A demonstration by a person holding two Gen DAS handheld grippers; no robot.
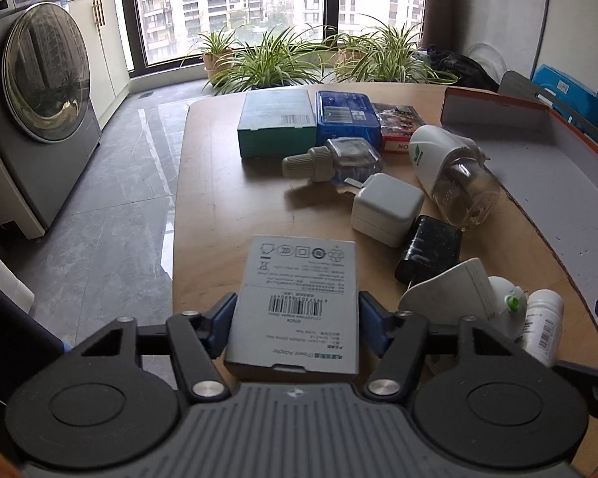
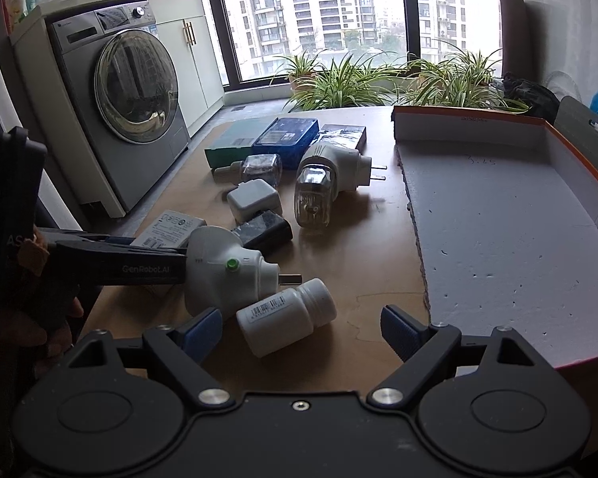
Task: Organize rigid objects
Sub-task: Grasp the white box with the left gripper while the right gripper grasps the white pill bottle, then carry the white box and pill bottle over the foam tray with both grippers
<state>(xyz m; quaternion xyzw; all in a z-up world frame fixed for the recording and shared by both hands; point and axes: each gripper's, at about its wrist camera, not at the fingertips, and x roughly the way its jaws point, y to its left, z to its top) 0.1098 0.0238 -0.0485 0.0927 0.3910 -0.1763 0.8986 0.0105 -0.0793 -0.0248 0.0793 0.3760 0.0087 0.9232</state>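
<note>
In the left wrist view my left gripper (image 1: 298, 318) is shut on a grey power-adapter box (image 1: 299, 279), one blue pad on each long side, barcode face up, at the near edge of the wooden table (image 1: 219, 215). My right gripper (image 2: 303, 332) stands open. A white pill bottle (image 2: 287, 318) lies on its side between its fingers, touching neither pad. Beside the bottle lies a white plug-in device with a green button (image 2: 223, 275). Further back lie a black charger (image 2: 267, 227), a white charger cube (image 2: 253, 199) and a plug-in vaporizer with a glass bottle (image 2: 319, 183).
An orange-rimmed tray lined with grey foam (image 2: 518, 239) fills the right of the table. Green (image 1: 275, 123), blue (image 1: 347, 115) and red (image 1: 398, 123) boxes sit in a row at the far edge, with a small clear refill bottle (image 1: 339, 159) before them. A washing machine (image 1: 40, 91) stands left.
</note>
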